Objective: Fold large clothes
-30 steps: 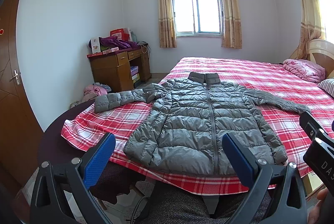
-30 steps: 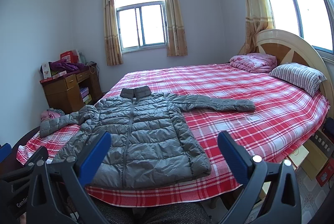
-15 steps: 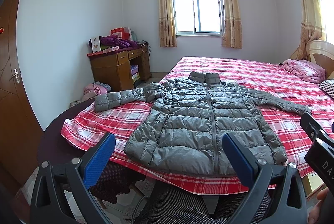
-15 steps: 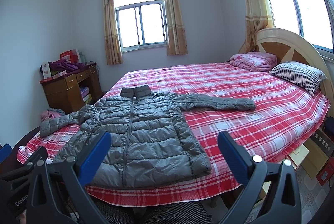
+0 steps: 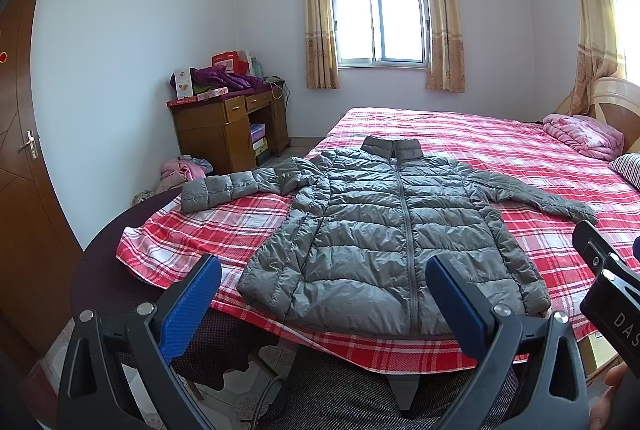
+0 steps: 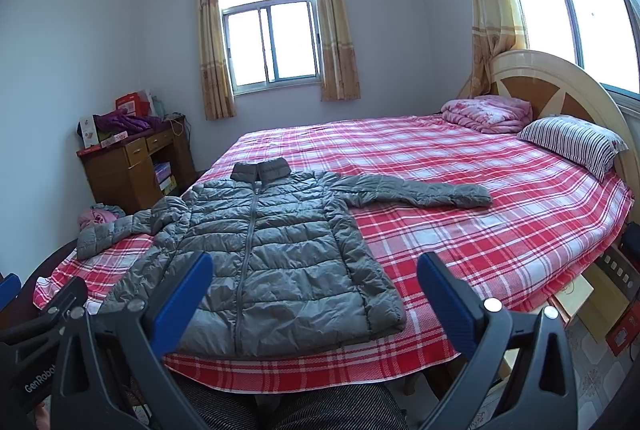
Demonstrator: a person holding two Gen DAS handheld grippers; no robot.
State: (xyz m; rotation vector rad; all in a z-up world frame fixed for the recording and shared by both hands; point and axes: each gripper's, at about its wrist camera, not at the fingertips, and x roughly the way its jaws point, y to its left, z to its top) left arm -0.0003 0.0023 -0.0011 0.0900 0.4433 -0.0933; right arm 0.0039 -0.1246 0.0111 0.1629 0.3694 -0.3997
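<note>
A grey quilted puffer jacket (image 5: pixel 394 238) lies flat, front up and zipped, on the red plaid bed (image 5: pixel 520 149), with both sleeves spread out sideways. It also shows in the right wrist view (image 6: pixel 272 262). My left gripper (image 5: pixel 324 294) is open and empty, held back from the bed's near edge in front of the jacket's hem. My right gripper (image 6: pixel 316 290) is open and empty, also short of the hem. The right gripper's body shows at the right edge of the left wrist view (image 5: pixel 608 294).
A wooden desk (image 5: pixel 228 133) piled with boxes and clothes stands at the far left wall. A pink folded quilt (image 6: pixel 488 111) and a striped pillow (image 6: pixel 572 141) lie by the headboard (image 6: pixel 560 85). A dark round table (image 5: pixel 96 270) sits at the left.
</note>
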